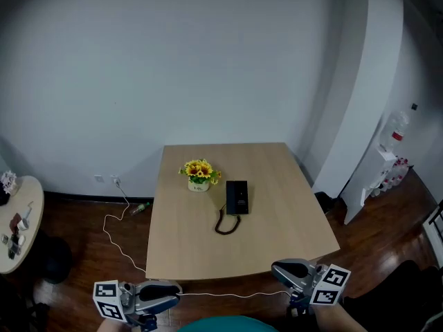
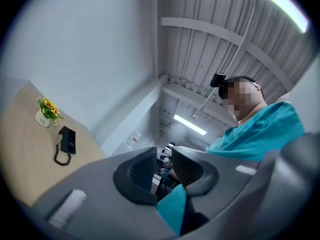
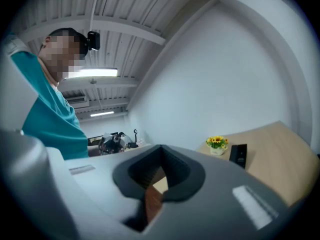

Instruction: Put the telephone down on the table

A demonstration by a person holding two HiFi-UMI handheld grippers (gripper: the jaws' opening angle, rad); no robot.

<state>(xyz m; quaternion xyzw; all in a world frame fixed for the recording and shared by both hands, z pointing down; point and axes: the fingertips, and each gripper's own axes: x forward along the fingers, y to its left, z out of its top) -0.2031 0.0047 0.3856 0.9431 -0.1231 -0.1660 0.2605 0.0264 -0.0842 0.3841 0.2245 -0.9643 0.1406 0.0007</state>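
Phone [image 1: 237, 197] lies flat near mid-table [image 1: 277, 247], long axis running far edge to near edge, cord [image 1: 225, 225] looped off its near end (flowers [image 1: 199, 173] just beside, toward the left edge). I hold both grippers off the near edge: left gripper [image 2: 161, 159] jaws together, empty; right gripper [image 3: 160, 154] likewise.

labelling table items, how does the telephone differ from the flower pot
The telephone is black and lies flat; the flower pot is pale and stands upright with yellow flowers. The telephone trails a dark cord toward the near edge; the flower pot has none. Both rest on the table, apart.
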